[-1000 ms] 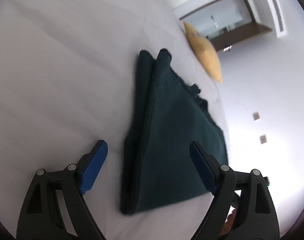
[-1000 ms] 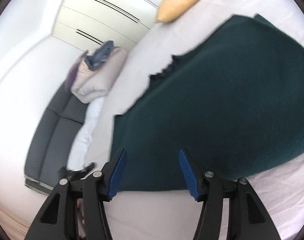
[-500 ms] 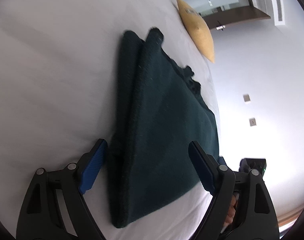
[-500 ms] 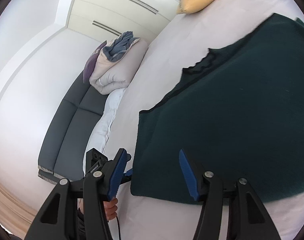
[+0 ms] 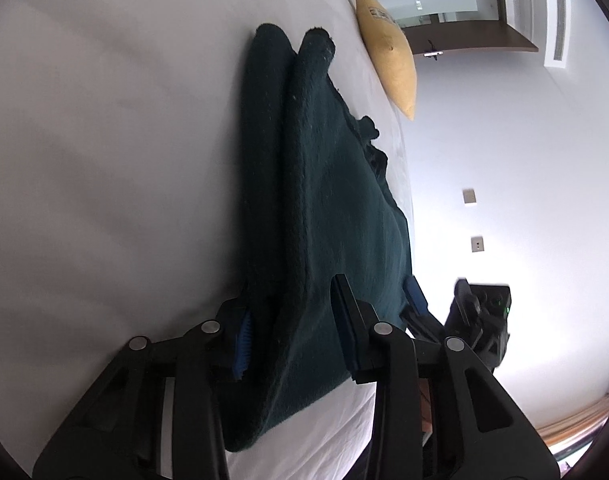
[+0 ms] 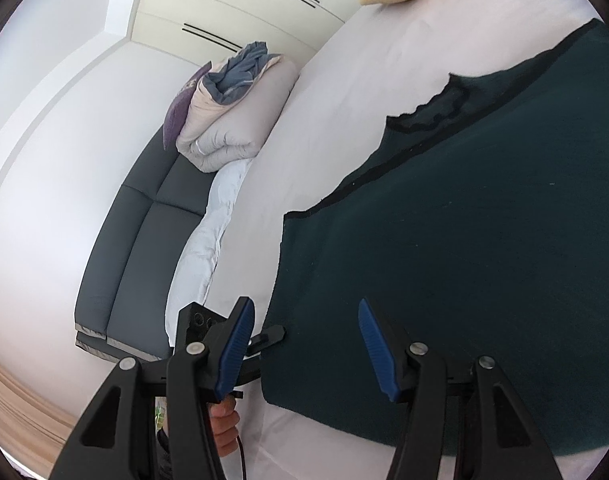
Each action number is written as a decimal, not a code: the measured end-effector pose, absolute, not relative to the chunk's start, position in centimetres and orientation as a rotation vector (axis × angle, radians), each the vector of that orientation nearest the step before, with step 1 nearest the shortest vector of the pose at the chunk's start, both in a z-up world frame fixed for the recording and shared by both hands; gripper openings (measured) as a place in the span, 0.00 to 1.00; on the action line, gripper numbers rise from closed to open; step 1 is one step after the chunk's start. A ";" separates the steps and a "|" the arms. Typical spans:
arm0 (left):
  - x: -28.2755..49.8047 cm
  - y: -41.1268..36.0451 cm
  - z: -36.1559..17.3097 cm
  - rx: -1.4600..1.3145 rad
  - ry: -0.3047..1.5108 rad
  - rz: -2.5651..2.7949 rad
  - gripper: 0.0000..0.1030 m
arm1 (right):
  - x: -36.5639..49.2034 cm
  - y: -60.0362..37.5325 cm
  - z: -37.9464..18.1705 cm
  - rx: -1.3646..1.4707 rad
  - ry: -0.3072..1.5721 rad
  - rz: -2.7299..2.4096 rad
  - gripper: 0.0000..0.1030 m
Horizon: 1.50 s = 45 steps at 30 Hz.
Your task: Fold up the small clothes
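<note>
Across the left and centre of the left wrist view lies a white bed [image 5: 104, 160], filling most of the frame. On it, running from the upper centre down to the lower centre, rests a dark green garment [image 5: 336, 208], folded into at least two thick layers with rounded ends at the top. In the right wrist view the same garment [image 6: 484, 260] spreads flat over the right half of the frame, its scalloped edge toward the upper right. A grey sofa [image 6: 132, 240] sits at the left of that view, with a bundled duvet [image 6: 236, 120] on it at upper centre. A yellow cushion [image 5: 388, 48] lies at the upper right of the left wrist view, at the bed's far end. Left gripper [image 5: 294, 328], lower centre: fingers closed in on the near folded edge of the garment, cloth bunched between the blue pads. Right gripper [image 6: 306, 344], lower centre: fingers apart, straddling the garment's near left corner, nothing gripped.
</note>
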<state>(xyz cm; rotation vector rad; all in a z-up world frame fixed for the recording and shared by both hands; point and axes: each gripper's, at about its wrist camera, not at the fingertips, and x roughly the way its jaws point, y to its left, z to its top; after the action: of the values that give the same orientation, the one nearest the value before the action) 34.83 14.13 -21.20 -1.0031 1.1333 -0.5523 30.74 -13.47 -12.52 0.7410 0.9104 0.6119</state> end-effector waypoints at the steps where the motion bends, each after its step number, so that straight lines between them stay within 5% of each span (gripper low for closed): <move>1: 34.7 14.1 -21.2 -1.004 1.130 -0.549 0.32 | 31.1 -13.2 -12.7 0.735 0.922 0.609 0.57; 3: 34.6 14.0 -21.1 -0.998 1.129 -0.523 0.18 | 31.8 -12.7 -13.2 0.717 0.952 0.601 0.57; 6: 34.2 14.1 -21.1 -1.016 1.118 -0.495 0.13 | 32.9 -12.1 -14.7 0.688 1.035 0.572 0.57; 13: 34.5 11.2 -15.3 -0.885 1.069 -0.467 0.12 | 32.7 -14.5 -16.2 0.789 1.028 0.624 0.53; 19: 36.8 0.9 -9.2 -0.632 1.068 -0.504 0.12 | 32.5 -20.1 -14.8 0.909 0.941 0.662 0.58; 26: 37.8 -14.3 -12.6 -0.439 1.170 -0.590 0.12 | 33.2 -27.3 -15.6 1.019 0.913 0.634 0.69; 31: 36.5 -16.4 -12.2 -0.330 1.109 -0.551 0.12 | 33.3 -29.0 -17.0 1.001 0.964 0.628 0.65; 34: 35.6 -16.3 -11.5 -0.293 1.076 -0.586 0.26 | 33.5 -28.2 -16.7 0.960 0.968 0.613 0.65; 36: 34.9 -15.9 -11.2 -0.321 1.057 -0.645 0.61 | 34.0 -27.2 -16.4 0.931 0.991 0.598 0.65; 37: 34.6 -15.7 -11.2 -0.330 1.048 -0.650 0.61 | 34.2 -26.8 -16.3 0.912 0.998 0.583 0.65; 39: 33.9 -14.9 -11.1 -0.351 1.040 -0.674 0.62 | 35.2 -25.8 -15.7 0.834 1.033 0.552 0.59; 45: 31.3 -11.0 -11.0 -0.376 1.045 -0.713 0.62 | 35.9 -26.5 -16.6 0.762 1.107 0.498 0.18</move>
<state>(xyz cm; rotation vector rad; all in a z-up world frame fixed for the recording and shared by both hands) 31.30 -11.04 -11.00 -0.3761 1.0454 -0.7131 35.86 -26.48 -16.63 0.7620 1.1072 0.4985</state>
